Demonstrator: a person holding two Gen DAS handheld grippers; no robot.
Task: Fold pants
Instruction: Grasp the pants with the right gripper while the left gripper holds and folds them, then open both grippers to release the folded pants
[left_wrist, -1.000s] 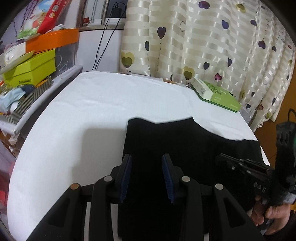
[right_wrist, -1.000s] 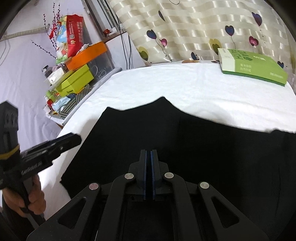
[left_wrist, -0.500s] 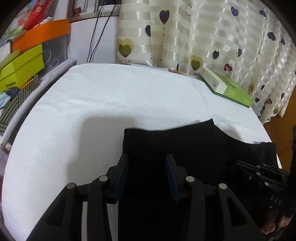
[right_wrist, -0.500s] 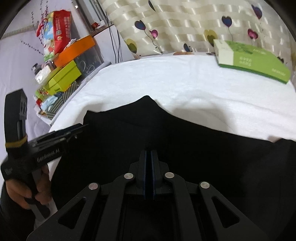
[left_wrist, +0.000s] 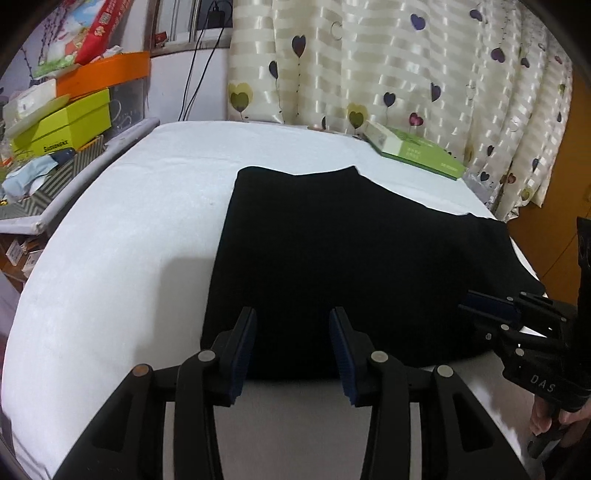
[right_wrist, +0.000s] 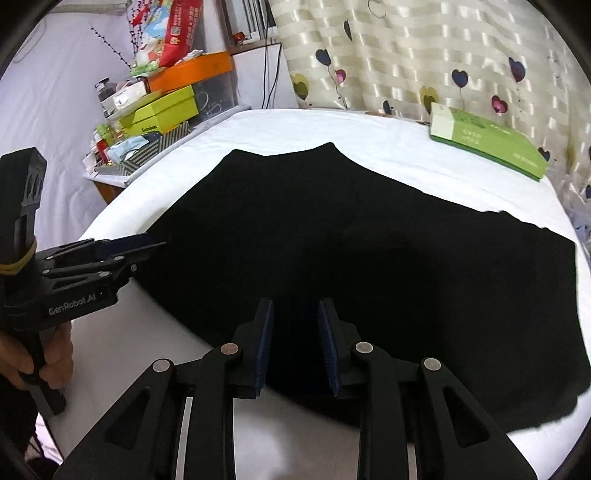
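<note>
Two handheld grippers hover over a pair of black pants (left_wrist: 354, 258) lying flat on a desk (left_wrist: 110, 258) covered in white cloth. We see the left gripper (left_wrist: 293, 347) with its blue-padded fingers (left_wrist: 243, 347) spread apart above the near hem of the garment, gripping nothing. The right gripper (right_wrist: 295, 343) has changed most: a second ago, and still half a second ago, its fingers (right_wrist: 264, 343) were pressed together, and now they stand apart with a clear gap, free of the cloth. In that time the pants have come to lie spread out, their near edge showing bare white desk in front of both tools, where before the fabric ran under the grippers to the bottom of each view. The left gripper's fingers were parted in every frame.

For writing, we read "GenRobot.AI" on the side of the left gripper as seen from the right wrist, and "DAS" on the body of the right gripper as seen from the left wrist. A flat green box (right_wrist: 491, 142) rests at the far corner of the desk by the heart-patterned curtain (left_wrist: 406, 62); its print is too small to read. Stacked lime-green boxes (left_wrist: 62, 125) and an orange lid (left_wrist: 103, 74) sit on the cluttered shelf to the left.
</note>
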